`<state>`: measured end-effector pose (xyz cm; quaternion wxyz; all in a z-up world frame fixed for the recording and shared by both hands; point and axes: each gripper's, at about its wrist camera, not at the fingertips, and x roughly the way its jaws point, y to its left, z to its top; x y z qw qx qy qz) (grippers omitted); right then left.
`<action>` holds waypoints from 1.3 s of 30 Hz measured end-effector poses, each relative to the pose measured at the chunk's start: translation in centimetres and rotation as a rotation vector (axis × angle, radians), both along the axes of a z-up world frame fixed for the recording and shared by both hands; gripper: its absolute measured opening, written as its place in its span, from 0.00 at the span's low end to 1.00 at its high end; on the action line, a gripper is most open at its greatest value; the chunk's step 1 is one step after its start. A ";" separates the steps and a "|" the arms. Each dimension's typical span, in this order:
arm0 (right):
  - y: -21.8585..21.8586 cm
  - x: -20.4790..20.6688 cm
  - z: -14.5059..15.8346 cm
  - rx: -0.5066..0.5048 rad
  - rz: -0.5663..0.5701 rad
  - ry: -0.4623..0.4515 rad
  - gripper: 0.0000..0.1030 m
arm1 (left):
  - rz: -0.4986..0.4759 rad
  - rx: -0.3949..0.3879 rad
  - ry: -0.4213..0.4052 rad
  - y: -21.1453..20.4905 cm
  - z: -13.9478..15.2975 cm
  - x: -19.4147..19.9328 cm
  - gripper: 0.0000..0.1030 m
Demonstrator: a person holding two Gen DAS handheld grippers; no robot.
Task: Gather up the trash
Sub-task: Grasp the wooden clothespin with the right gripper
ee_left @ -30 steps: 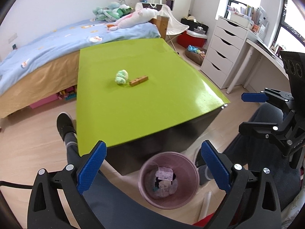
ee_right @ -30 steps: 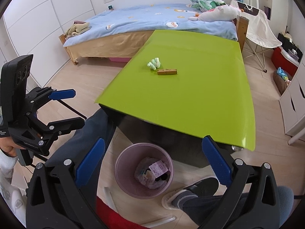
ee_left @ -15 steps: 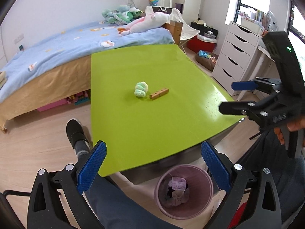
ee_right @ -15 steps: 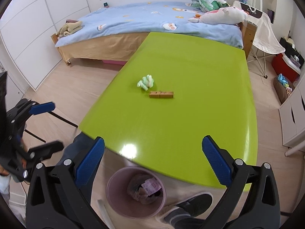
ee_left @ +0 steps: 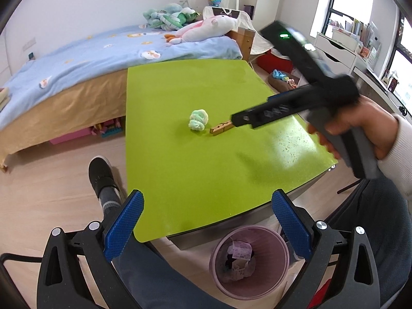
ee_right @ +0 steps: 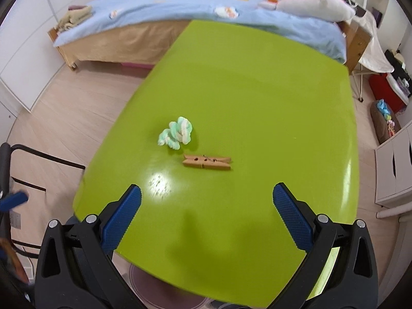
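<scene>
— Two bits of trash on the green surface [ee_right: 257, 97]?
— Yes: a mint-and-white wad [ee_right: 177, 134] on the left, a wooden clothespin [ee_right: 206, 162] just beside it on the right, lying flat.
— And the tongs?
— Left tongs [ee_left: 207, 222] spread wide, empty, low at the near edge (pink bin [ee_left: 251, 261] below). Right tongs [ee_right: 206, 215] also wide apart, empty, over the surface, short of the clothespin.
</scene>
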<state>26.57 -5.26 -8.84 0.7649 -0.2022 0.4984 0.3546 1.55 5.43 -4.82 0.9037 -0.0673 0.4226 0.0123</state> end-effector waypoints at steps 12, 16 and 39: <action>3.6 4.1 -4.4 -0.119 -0.063 0.107 0.97 | 0.028 -0.025 0.009 1.3 -0.6 -0.2 0.93; 3.9 4.3 -5.0 -0.127 -0.076 0.115 0.97 | 0.036 -0.032 0.013 1.8 -0.9 -0.4 0.93; 1.2 3.3 -3.3 -0.048 -0.075 0.098 0.58 | 0.038 -0.043 0.019 2.2 -0.9 1.3 0.93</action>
